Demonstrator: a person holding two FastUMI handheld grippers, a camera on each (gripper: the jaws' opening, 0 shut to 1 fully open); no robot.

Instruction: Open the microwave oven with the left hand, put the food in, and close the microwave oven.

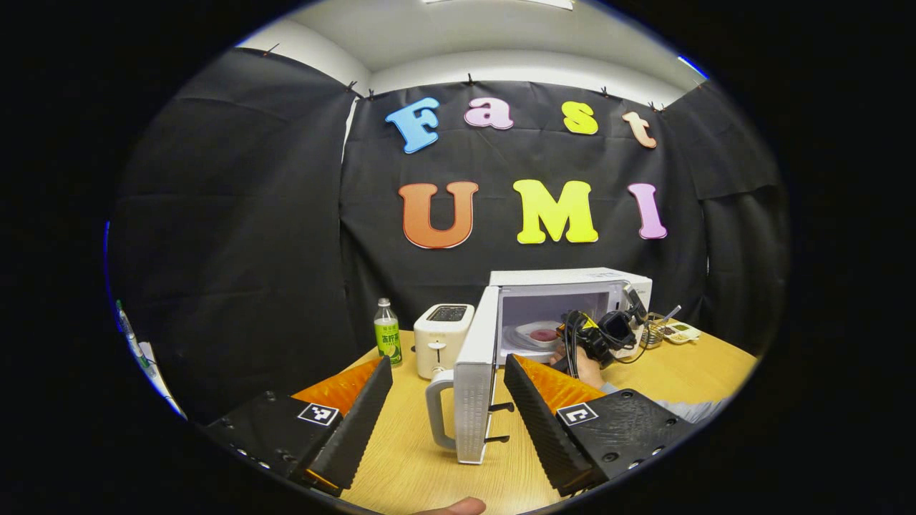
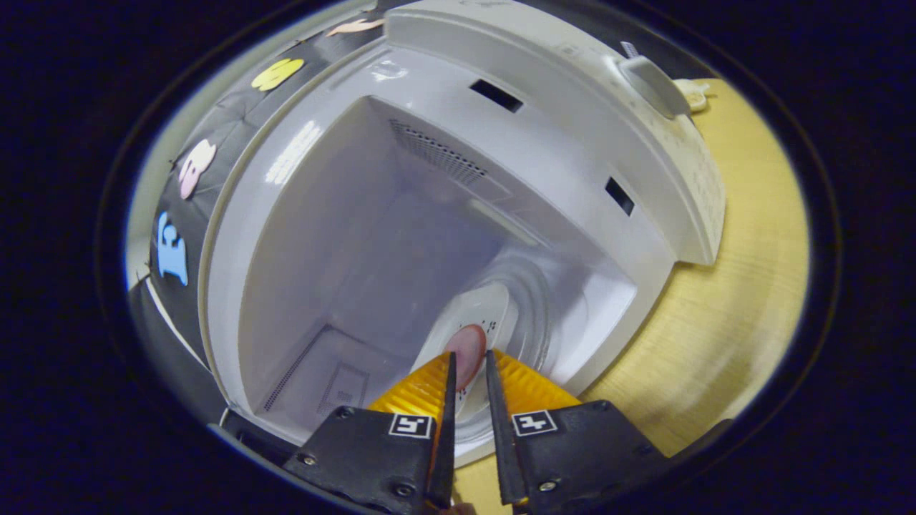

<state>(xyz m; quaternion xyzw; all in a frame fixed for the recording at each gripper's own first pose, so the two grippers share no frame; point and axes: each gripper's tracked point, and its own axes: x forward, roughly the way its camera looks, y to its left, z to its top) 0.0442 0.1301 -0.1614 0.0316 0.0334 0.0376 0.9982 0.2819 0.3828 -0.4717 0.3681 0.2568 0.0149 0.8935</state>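
Both tongs: left tongs (image 1: 447, 386) wide apart; right tongs (image 2: 469, 375) narrow, plate (image 2: 472, 318) edge between, grip unclear.

White is seen on the microwave oven (image 1: 572, 280), outside and in the cavity; its open door (image 1: 474, 383) is pale grey with a fine ribbed pattern. A pink-red patty (image 2: 466, 354) is noted on a white plate (image 2: 481, 315). The toaster (image 1: 442, 339) is cream with a dark speckled top. The bottle (image 1: 387, 333) is clear, green-labelled, white-capped. The table (image 1: 408, 458) is light wood-grained.
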